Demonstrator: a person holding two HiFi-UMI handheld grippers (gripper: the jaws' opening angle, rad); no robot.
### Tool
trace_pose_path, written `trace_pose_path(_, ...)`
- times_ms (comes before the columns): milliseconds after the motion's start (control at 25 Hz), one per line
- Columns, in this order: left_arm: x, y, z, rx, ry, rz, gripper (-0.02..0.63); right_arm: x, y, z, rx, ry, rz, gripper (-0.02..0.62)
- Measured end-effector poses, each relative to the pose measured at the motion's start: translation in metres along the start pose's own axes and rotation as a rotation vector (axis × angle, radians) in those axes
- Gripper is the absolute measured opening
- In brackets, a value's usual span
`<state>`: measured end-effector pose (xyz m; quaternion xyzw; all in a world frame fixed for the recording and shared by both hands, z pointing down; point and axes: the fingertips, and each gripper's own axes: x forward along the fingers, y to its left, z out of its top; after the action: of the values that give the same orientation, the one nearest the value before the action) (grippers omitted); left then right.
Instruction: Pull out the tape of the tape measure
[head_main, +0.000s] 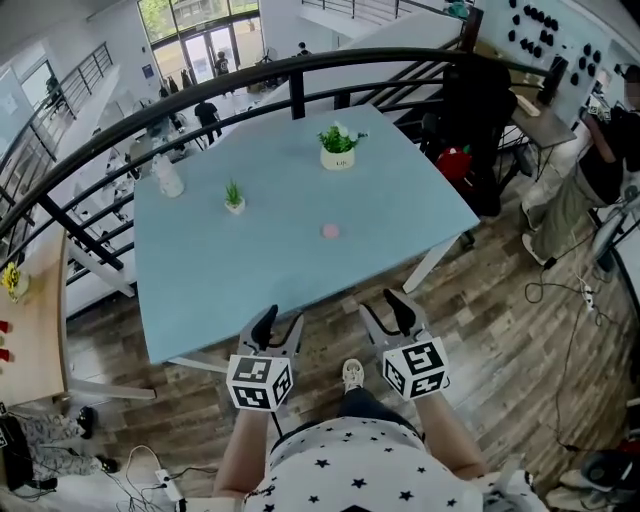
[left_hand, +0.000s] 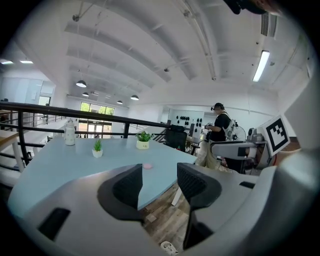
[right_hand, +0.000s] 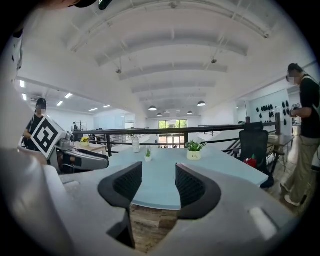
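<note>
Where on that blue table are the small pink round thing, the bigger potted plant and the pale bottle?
small pink round thing (head_main: 330, 231), head view, on its middle.
bigger potted plant (head_main: 337, 158), head view, on its white pot.
pale bottle (head_main: 168, 178), head view, on its body.

Daylight is pouring in through the tall windows (head_main: 200, 30) at the far end and is joining the round ceiling lamps (right_hand: 152, 108) and a strip light (left_hand: 261, 65), so the hall is looking bright and evenly lit, with the table (head_main: 250, 270) giving off a soft pale sheen and shadows showing only faintly. The wide lenses are bending the railing (head_main: 300, 75) into an arc and are blackening the corners of both gripper views, where the left gripper (left_hand: 159, 182) and right gripper (right_hand: 157, 182) are appearing slightly soft close to the lens.
</note>
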<state>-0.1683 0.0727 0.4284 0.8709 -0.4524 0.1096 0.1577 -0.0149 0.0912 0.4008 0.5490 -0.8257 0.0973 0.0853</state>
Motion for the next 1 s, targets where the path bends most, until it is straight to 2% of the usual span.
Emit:
trace_pose_path(480, 0.094, 0.003, 0.045, -0.01, -0.012, 0.001, 0.206, 0.06, -0.082, 0.032, -0.002, 0.0, 0.037, 0.192)
trace_pose_path(1000, 0.171, 0.001, 0.052, -0.004, 0.017, 0.02, 0.206, 0.105, -0.149, 0.041, -0.016, 0.008, 0.101, 0.192)
